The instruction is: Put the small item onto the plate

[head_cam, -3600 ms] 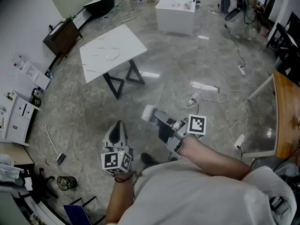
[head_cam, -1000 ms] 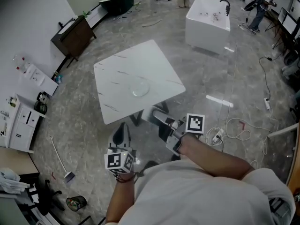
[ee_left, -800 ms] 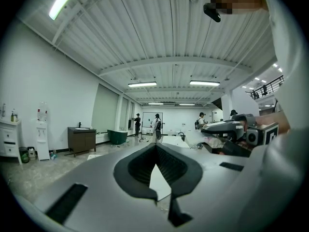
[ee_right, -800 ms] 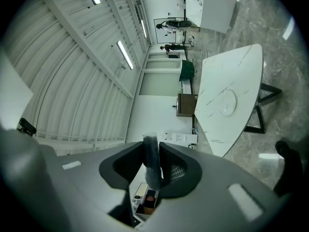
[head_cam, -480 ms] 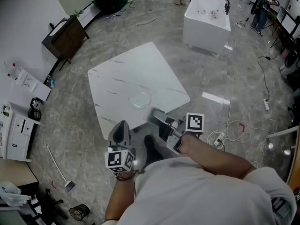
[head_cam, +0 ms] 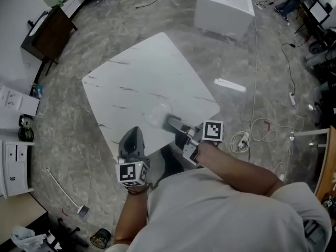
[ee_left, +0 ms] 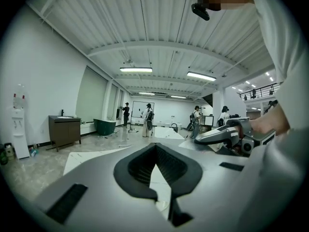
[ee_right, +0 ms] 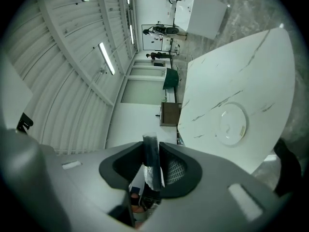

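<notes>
A clear glass plate (head_cam: 157, 113) lies near the front edge of the white marble table (head_cam: 131, 83). My right gripper (head_cam: 171, 123) reaches over that edge, just right of the plate. It is shut on a small dark stick-shaped item (ee_right: 150, 161) with a silvery wrap, which stands up between the jaws. In the right gripper view the plate (ee_right: 231, 123) lies ahead on the table (ee_right: 241, 71). My left gripper (head_cam: 132, 134) hovers at the table's front edge, shut with nothing in it. The left gripper view shows the left gripper (ee_left: 170, 204) and the right gripper (ee_left: 227, 134) to its right.
A white tub-like block (head_cam: 223, 7) stands beyond the table, and a dark cabinet (head_cam: 50, 28) at the far left. Cables and a power strip (head_cam: 257, 127) lie on the floor to the right. A broom (head_cam: 63, 190) lies at lower left. Several people (ee_left: 147, 120) stand far off.
The table has come closer, and both grippers now reach its front edge. The right gripper is now beside the plate, still holding the small item.
</notes>
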The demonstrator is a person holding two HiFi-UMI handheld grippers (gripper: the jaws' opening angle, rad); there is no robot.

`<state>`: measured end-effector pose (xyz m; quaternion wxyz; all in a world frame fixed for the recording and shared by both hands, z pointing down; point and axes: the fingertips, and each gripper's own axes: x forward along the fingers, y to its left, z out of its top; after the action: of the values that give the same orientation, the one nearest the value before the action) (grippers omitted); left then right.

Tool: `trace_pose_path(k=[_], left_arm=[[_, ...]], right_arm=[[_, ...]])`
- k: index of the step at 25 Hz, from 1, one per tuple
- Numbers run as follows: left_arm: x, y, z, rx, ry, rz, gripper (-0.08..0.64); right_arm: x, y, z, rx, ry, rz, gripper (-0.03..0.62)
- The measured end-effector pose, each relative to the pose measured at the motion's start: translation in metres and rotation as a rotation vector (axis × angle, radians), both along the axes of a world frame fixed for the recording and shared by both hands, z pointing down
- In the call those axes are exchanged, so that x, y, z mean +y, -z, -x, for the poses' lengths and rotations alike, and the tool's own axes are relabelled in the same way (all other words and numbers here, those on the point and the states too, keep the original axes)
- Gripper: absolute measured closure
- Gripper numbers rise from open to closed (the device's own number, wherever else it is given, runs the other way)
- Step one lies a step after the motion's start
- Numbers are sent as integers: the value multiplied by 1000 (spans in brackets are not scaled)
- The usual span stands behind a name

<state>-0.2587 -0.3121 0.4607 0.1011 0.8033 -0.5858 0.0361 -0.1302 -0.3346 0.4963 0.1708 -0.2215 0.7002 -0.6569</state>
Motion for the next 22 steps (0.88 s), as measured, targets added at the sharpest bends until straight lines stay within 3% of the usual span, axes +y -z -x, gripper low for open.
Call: trace_pose_path(k=[8,22], left_arm=[[-62,-61,33,37,-41,80,555],[-112,-166,40,73,-120,209,555]], right_arm=[[-57,-68,31,76,-40,95,492],[-96,-196,47,220,-65,221,492]])
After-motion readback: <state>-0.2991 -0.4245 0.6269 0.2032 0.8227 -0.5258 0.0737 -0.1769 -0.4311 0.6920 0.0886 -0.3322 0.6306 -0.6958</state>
